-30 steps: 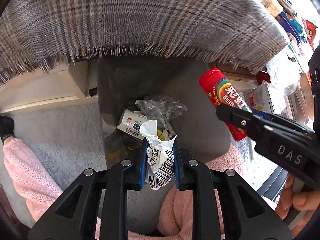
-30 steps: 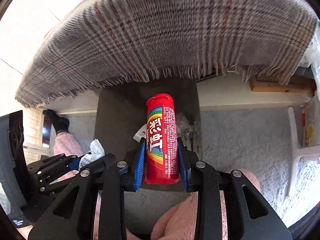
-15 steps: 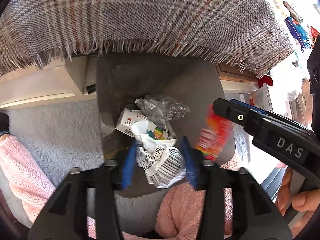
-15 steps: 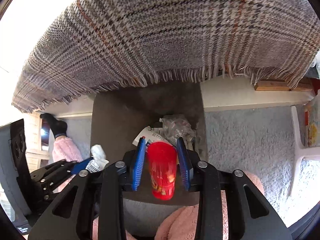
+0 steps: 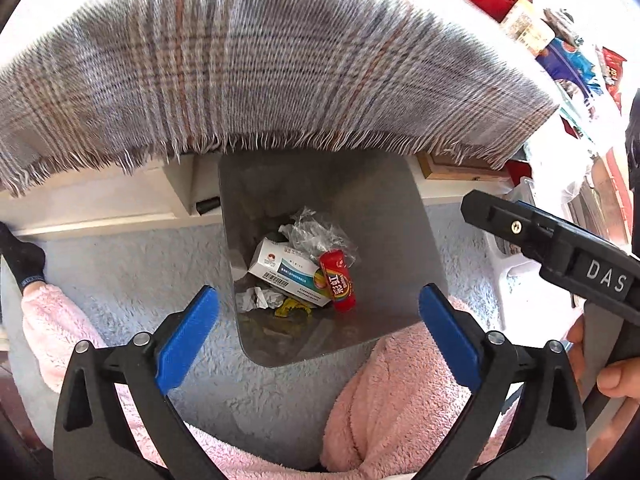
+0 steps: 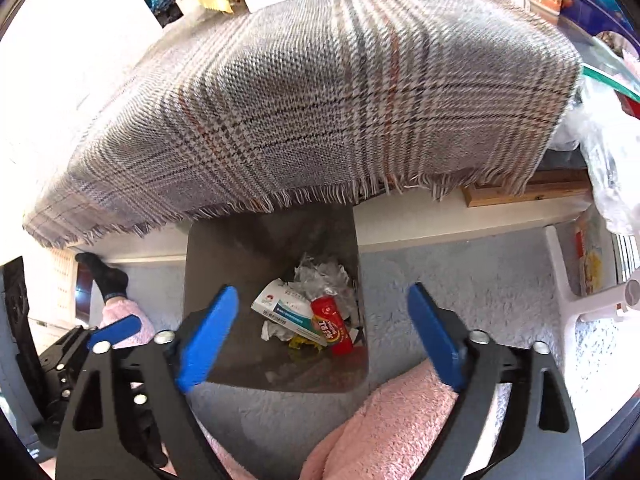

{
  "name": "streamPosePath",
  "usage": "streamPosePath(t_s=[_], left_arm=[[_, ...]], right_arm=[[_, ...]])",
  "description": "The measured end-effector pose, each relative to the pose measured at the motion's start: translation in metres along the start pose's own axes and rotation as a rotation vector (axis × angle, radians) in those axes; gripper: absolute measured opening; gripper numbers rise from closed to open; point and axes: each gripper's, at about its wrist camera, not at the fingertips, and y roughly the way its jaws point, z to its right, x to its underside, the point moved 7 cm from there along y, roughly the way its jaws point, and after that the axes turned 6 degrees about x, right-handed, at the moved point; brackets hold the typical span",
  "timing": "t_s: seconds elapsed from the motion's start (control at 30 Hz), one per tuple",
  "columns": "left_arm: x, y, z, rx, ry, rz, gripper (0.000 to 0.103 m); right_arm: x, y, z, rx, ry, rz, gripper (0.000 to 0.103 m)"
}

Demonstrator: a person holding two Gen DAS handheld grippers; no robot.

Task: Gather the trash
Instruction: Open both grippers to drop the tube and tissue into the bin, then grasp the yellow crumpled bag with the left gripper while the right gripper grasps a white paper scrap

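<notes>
A grey trash bin [image 5: 384,216] [image 6: 224,264] stands on the carpet under the table edge. Inside lie a red candy tube [image 5: 338,282] [image 6: 331,324], a white box [image 5: 286,274] [image 6: 286,308], a crumpled white wrapper [image 5: 256,298] [image 6: 276,330], clear plastic [image 5: 316,234] [image 6: 322,276] and a yellow scrap [image 5: 294,306]. My left gripper [image 5: 318,314] hangs above the bin, jaws opening wide with nothing between its blue pads. My right gripper [image 6: 320,322] is likewise above the bin, jaws opening and empty; it also shows at the right of the left wrist view [image 5: 552,240].
A plaid fringed cloth [image 5: 256,76] [image 6: 320,112] drapes over the table edge above the bin. A person's pink fleece legs [image 5: 392,396] [image 6: 396,420] flank the bin, with a dark sock [image 5: 22,258] at left. Snack packets [image 5: 568,56] clutter the tabletop.
Both grippers opened and rose. The crumpled wrapper dropped from the left one and the red tube from the right one; both now lie in the bin.
</notes>
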Motion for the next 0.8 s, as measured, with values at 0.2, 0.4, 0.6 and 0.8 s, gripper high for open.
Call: streamPosePath(t_s=[0.2, 0.4, 0.6, 0.8], left_arm=[[-0.008, -0.028, 0.005, 0.0, 0.007, 0.059, 0.095], [-0.036, -0.055, 0.006, 0.006, 0.006, 0.118, 0.095], [-0.086, -0.079, 0.007, -0.021, 0.045, 0.182, 0.095], [-0.155, -0.089, 0.007, -0.045, 0.062, 0.233, 0.095]], right_arm=[[-0.01, -0.025, 0.004, -0.007, -0.009, 0.054, 0.099], [-0.036, -0.049, 0.011, -0.039, 0.015, 0.096, 0.099], [-0.079, -0.064, 0.017, -0.019, -0.003, 0.142, 0.099], [-0.146, -0.072, 0.032, 0.017, 0.029, 0.21, 0.099]])
